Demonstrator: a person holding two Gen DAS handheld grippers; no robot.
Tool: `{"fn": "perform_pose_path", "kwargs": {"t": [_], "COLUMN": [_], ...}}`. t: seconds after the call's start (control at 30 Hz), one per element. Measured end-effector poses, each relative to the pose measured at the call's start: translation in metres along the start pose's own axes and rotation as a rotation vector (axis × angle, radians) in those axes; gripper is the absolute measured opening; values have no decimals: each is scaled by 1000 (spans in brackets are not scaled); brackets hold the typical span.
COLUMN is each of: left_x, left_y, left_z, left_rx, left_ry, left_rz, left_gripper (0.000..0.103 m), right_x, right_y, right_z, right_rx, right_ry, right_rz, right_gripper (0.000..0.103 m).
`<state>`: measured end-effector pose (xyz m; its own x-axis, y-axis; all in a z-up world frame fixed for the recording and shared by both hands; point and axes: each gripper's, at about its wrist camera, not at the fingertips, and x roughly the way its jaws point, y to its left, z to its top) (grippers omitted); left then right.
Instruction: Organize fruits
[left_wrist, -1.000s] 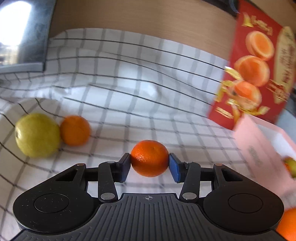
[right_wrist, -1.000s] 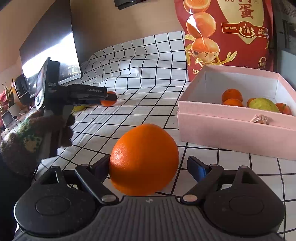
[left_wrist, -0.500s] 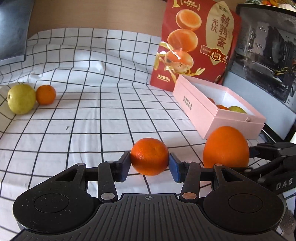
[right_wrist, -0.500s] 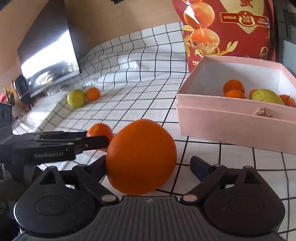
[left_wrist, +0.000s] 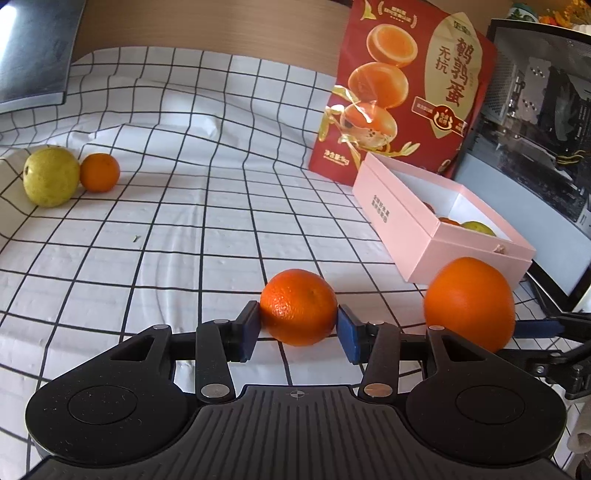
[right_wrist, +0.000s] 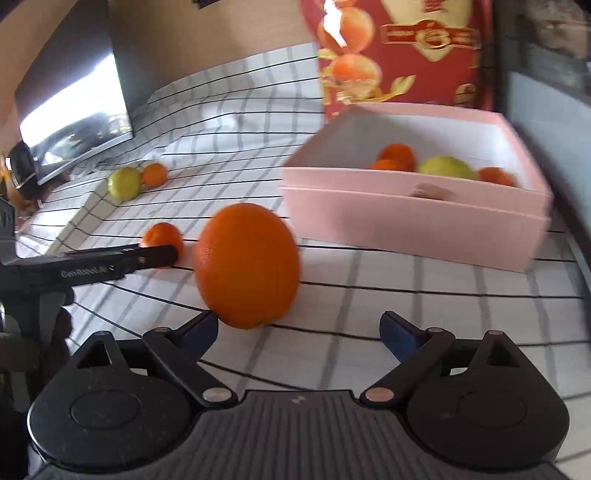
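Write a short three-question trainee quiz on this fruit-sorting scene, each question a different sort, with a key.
1. True or false: the left gripper is shut on the small orange.
2. Multiple choice: the big orange sits A) in the pink box, B) on the checked cloth ahead of the open right gripper, C) on the red bag.
3. Fill in: beside the pear lies one ____.

Key: 1 true; 2 B; 3 orange.

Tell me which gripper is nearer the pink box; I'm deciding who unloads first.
Right. The right gripper, open behind the big orange, faces the pink box. The left gripper, holding the small orange, sits farther left.
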<state>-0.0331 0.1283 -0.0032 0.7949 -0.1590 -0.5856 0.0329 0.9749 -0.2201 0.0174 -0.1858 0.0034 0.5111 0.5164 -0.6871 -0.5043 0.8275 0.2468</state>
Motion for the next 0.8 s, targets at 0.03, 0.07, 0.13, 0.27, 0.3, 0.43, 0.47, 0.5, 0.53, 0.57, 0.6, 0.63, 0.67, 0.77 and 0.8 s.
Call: {"fn": "perform_pose_path", "kwargs": {"t": [0.03, 0.07, 0.13, 0.27, 0.3, 0.43, 0.47, 0.5, 0.53, 0.57, 0.6, 0.63, 0.67, 0.77, 0.8], "left_x": [0, 0, 0, -1, -1, -3, -5, -6, -6, -7, -8, -9, -11, -14, -14], "left_y": [-1, -1, -2, -2, -2, 1, 1, 1, 0, -1, -2, -3, -4, -7, -6], "left_z": [0, 0, -1, -1, -1, -2, -3, -4, -5, -6, -7, -9, -10, -11, -11], "left_rx": [-4, -5, -6, -12, -15, -32, -35, -38, -39, -41, -43, -41, -32, -23, -28], "left_ry": [-1, -2, -3, -5, -6, -9, -10, -10, -10, -9, -9, -14, -24, -42, -41], "left_rz": [5, 9, 16, 12, 9, -11, -20, -30, -38, -53, -63, -70, -70, -53, -52], "left_gripper": [50, 50, 49, 49, 49, 50, 49, 49, 49, 49, 49, 49, 49, 49, 49], "right_x": [-3, -6, -10, -14, -16, -16, -16, -14, -13, -13, -13, -13, -13, -14, -15], "right_y": [-2, -3, -6, -16, -17, -12, -10, -8, -6, -7, -7, -8, -10, -13, -14], "right_z": [-2, -4, -9, -17, -19, -23, -24, -25, -26, -26, -26, -25, -25, -22, -21], "right_rx": [-6, -17, -45, -35, -32, -64, -78, -91, -98, -92, -85, -81, -75, -68, -61], "right_ry": [-5, -9, -10, -14, -16, -12, -12, -12, -14, -18, -20, -19, -17, -5, 2], "right_rz": [-23, -49, -119, -143, -140, -149, -158, -166, -173, -172, -167, -159, -148, -121, -114], "right_gripper": [94, 94, 94, 94, 94, 95, 95, 95, 96, 97, 98, 100, 102, 103, 103]}}
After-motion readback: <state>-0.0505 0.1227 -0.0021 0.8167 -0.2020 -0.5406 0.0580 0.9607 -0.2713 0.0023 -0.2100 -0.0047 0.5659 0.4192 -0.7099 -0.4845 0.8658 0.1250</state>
